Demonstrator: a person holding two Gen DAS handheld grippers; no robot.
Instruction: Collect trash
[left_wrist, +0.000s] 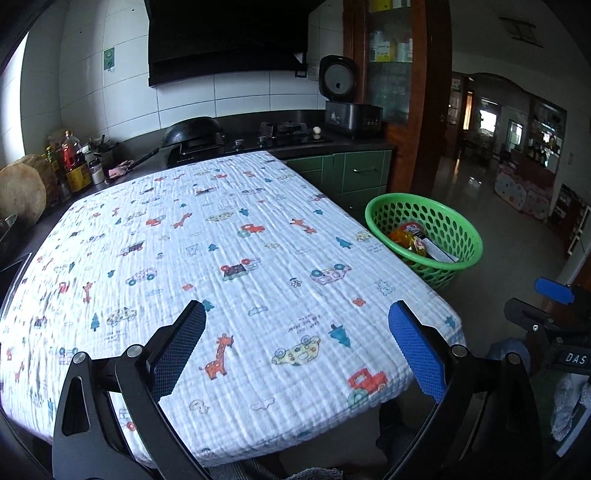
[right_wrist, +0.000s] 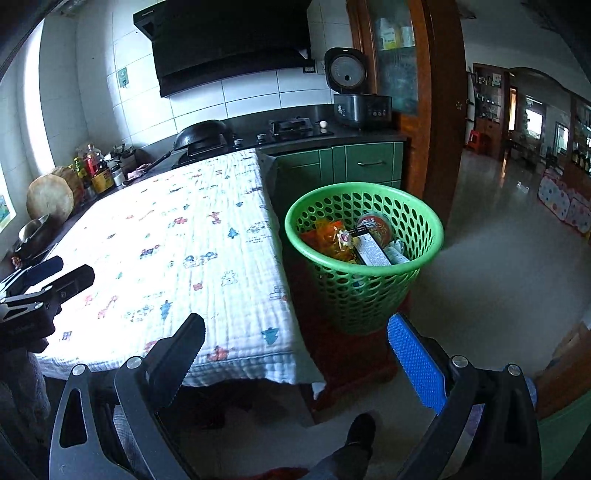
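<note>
Both grippers hang empty here: left gripper (left_wrist: 297, 332) spread wide above the cartoon-print tablecloth (left_wrist: 229, 258), right gripper (right_wrist: 295, 339) just as wide, out past the table edge toward the green basket (right_wrist: 424, 221). The trash (right_wrist: 354, 240) already sits inside, wrappers and a dark box piled up; no litter shows on the cloth. The risks now, as I read it: a careless swing of the right fingers clips the rim and tips that light basket, or a low left finger snags the loose cloth and drags it
</note>
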